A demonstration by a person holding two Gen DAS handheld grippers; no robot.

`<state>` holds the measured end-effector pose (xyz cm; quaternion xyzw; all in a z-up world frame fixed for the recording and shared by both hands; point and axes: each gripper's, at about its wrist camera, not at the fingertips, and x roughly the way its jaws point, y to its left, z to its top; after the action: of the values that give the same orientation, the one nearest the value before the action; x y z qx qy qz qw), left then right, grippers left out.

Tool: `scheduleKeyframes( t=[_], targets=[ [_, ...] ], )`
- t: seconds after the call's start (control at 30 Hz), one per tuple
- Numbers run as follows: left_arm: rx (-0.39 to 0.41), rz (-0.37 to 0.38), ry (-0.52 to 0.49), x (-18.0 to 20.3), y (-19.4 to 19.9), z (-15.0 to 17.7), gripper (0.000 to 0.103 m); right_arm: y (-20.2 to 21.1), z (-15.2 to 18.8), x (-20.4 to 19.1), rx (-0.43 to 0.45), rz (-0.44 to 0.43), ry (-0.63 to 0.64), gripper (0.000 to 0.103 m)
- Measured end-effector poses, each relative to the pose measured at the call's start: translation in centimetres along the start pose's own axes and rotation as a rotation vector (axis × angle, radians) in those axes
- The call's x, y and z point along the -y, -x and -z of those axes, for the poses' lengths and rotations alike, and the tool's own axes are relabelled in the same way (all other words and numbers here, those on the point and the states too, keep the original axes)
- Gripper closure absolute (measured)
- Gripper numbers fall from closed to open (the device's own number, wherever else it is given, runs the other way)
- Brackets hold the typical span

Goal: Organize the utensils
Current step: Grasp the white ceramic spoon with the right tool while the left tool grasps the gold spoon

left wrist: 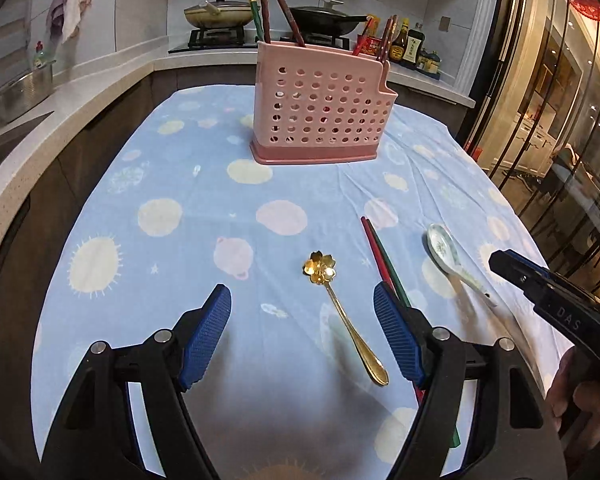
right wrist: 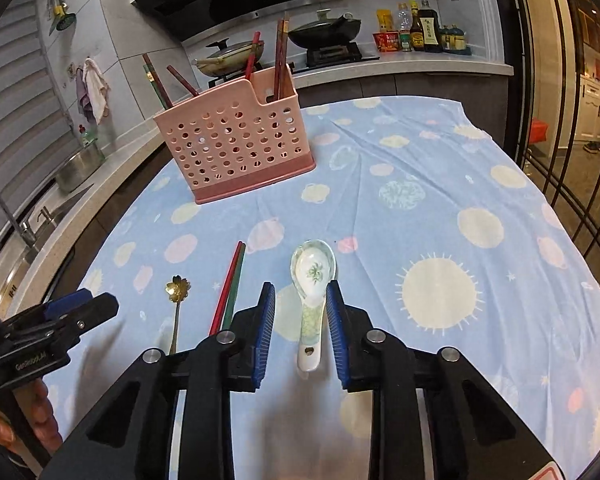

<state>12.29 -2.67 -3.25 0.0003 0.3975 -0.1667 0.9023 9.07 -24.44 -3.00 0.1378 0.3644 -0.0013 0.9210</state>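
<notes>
The right gripper [right wrist: 300, 312] is held apart around the ceramic spoon's [right wrist: 313, 280] handle, not clamped yet; the left gripper [left wrist: 302, 320] is spread wide above the gold spoon [left wrist: 342, 312]; red and green chopsticks [right wrist: 230, 288] are laid between both spoons; the pink holder [right wrist: 236, 148] is parked toward the tablecloth's [right wrist: 440, 184] far edge, chopsticks already inside.

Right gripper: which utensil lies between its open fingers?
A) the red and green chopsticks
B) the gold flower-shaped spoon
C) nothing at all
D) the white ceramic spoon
D: in the right wrist view the white ceramic spoon lies on the tablecloth between the open fingers of the right gripper, not yet clamped.
</notes>
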Motion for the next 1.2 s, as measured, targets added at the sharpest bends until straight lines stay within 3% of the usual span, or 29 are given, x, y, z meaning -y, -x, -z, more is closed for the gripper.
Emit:
scheduleKeyframes(
  t=[0.47, 0.97, 1.03, 1.2],
  targets=[
    [-0.062, 0.001, 0.005, 0.2, -1.7, 1.4, 0.033, -3.5, 1.9, 0.7, -0.091, 0.005, -0.032, 0.096],
    [-0.108, 0.022, -0.019, 1.4, -3.2, 3.3, 0.033, -2.9, 3.3, 0.3, -0.107, -0.012, -0.026, 0.097],
    [-0.104, 0.024, -0.028, 1.7, -3.2, 3.3, 0.035, -2.6, 3.5, 0.1, -0.101, -0.002, -0.018, 0.097],
    [-0.096, 0.023, -0.079, 2.8, -3.4, 3.6, 0.056, -2.2, 3.9, 0.0, -0.096, 0.005, -0.006, 0.097]
  ],
)
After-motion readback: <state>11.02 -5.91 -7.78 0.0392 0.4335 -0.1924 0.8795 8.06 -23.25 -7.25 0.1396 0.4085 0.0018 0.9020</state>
